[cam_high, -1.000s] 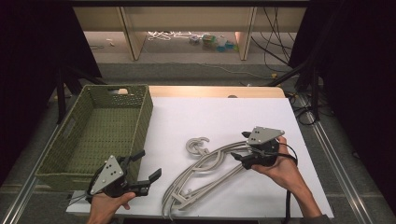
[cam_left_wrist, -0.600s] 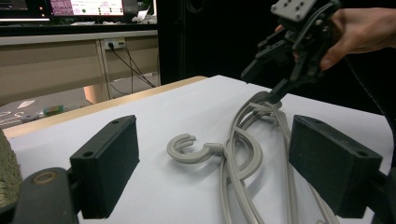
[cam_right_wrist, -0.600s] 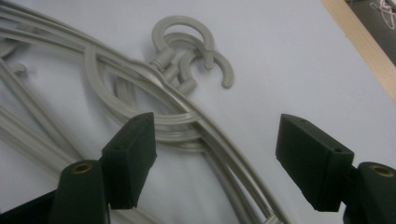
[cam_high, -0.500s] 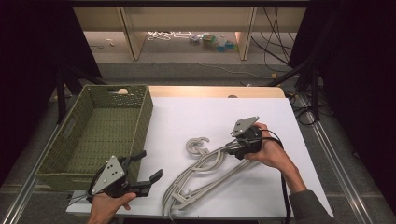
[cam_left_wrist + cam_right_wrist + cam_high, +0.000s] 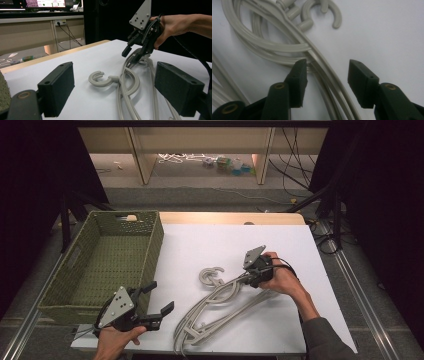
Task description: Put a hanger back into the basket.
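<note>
Several grey plastic clothes hangers (image 5: 220,306) lie tangled on the white table (image 5: 200,245), their hooks (image 5: 211,276) pointing left. My right gripper (image 5: 246,279) is at the pile's upper right end. It is open, and its jaws straddle the hangers' (image 5: 287,47) curved bars close above the table. The hooks (image 5: 332,12) lie just beyond the jaw tips of this right gripper (image 5: 328,80). My left gripper (image 5: 160,297) is held open near the table's front left corner with nothing between its jaws. The left gripper (image 5: 117,88) looks across the hangers (image 5: 130,82) toward the right gripper (image 5: 130,53).
A green woven basket (image 5: 150,255) stands at the table's left side, just behind the left gripper. Bare white table lies behind and right of the hangers. Beyond the table are a wooden shelf unit (image 5: 200,150) and floor cables (image 5: 300,175).
My right gripper has moved left and forward along the table and come down over the hangers' upper bars. The left gripper and the hangers have stayed put.
</note>
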Tool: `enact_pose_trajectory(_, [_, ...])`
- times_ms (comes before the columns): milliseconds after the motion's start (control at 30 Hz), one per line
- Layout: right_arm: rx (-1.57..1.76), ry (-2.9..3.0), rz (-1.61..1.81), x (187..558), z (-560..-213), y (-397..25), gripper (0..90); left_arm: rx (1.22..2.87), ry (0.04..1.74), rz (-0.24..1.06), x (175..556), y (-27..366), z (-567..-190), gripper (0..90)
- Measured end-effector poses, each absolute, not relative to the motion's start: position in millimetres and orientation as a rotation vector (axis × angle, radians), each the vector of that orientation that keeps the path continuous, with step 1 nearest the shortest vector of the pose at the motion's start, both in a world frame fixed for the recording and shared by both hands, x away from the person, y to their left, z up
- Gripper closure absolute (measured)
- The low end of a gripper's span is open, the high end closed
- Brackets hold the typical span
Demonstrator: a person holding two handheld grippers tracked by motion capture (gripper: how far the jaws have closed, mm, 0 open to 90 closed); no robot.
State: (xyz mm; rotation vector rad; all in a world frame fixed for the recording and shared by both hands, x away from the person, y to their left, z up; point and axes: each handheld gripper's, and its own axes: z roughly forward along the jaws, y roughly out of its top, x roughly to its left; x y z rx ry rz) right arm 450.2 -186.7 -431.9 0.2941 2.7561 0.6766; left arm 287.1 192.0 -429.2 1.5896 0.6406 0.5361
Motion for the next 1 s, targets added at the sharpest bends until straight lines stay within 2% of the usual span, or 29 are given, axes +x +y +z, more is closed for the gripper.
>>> enact_pose_trajectory(567, [0.162, 2.827, 0.573, 461, -445, -176, 69.1, 1.596, 0.640, 0.532, 288, 192, -429, 16.0])
enact_pose_trajectory(1000, [-0.182, 2.793, 0.510, 457, -439, -177, 77.9, 1.607, 0.638, 0.521, 288, 190, -430, 15.9])
